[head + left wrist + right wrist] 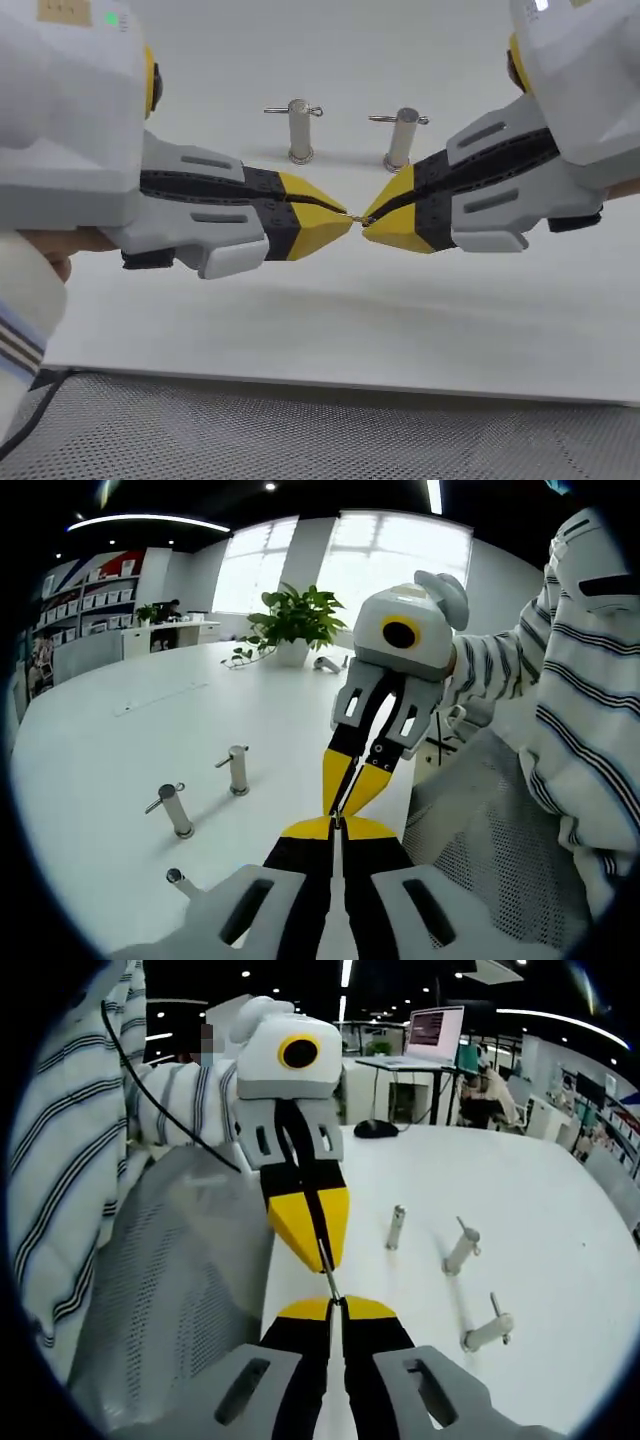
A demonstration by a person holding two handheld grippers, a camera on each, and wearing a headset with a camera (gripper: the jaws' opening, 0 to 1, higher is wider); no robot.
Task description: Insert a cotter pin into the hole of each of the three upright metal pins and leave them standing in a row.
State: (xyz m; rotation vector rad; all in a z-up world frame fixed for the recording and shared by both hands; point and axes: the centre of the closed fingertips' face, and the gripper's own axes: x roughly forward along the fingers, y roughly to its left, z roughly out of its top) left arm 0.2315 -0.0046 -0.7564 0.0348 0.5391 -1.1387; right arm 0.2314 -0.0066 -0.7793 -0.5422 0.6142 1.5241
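- Tools first: how were they set?
- The left tool (348,216) and the right tool (366,224) met tip to tip over the near part of the bench (300,320). Both had their jaws pressed narrow on one loose cotter pin (327,1270), which bridged the tips with an end in each.
- And the uprights?
- Three stood in a row on the far side, well apart from the tools. The middle pin (299,130) and the right pin (402,138) each had a fitted cotter pin (295,110) through the top. The left pin (178,880), in the left gripper view, looked bare as far as I could tell and was partly hidden by the tool's body.
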